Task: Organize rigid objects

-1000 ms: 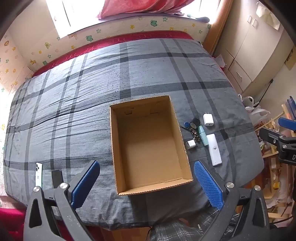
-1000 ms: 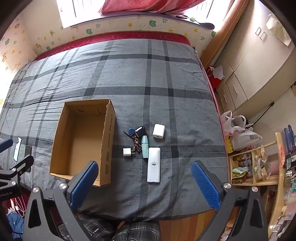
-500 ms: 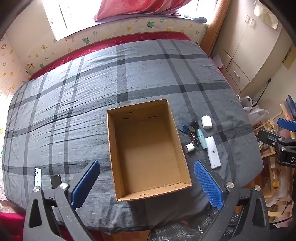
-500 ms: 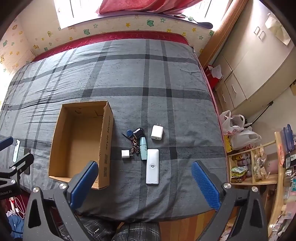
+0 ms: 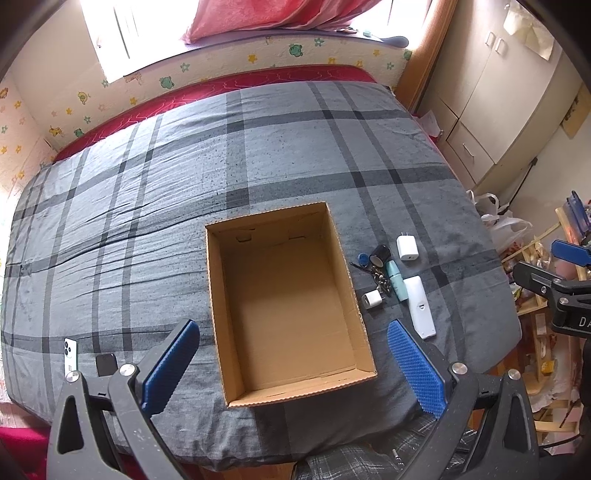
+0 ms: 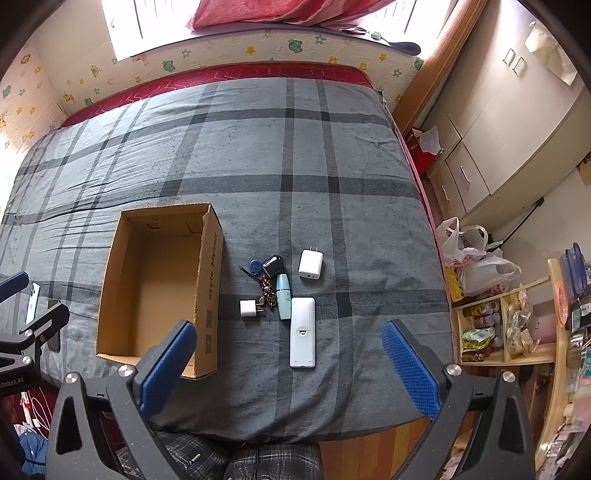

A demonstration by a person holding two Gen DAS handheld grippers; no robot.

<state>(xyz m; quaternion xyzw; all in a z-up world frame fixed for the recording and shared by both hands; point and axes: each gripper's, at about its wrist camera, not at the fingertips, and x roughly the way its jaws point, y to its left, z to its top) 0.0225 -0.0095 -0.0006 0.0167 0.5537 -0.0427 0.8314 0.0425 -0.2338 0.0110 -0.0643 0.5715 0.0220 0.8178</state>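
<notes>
While unheld, remote between spread fingers

Bright window, sticker-dotted wall, cream cabinets, grey plaid bed, wooden shelf

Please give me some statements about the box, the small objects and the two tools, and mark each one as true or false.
1. The cardboard box holds the keys. False: it is empty; the keys lie on the bedspread.
2. The white remote lies beside the box, outside it. True.
3. The right tool grips the remote. False: it is open, holding nothing.
4. The left tool is open. True.
5. Two white chargers lie near the keys. True.
</notes>
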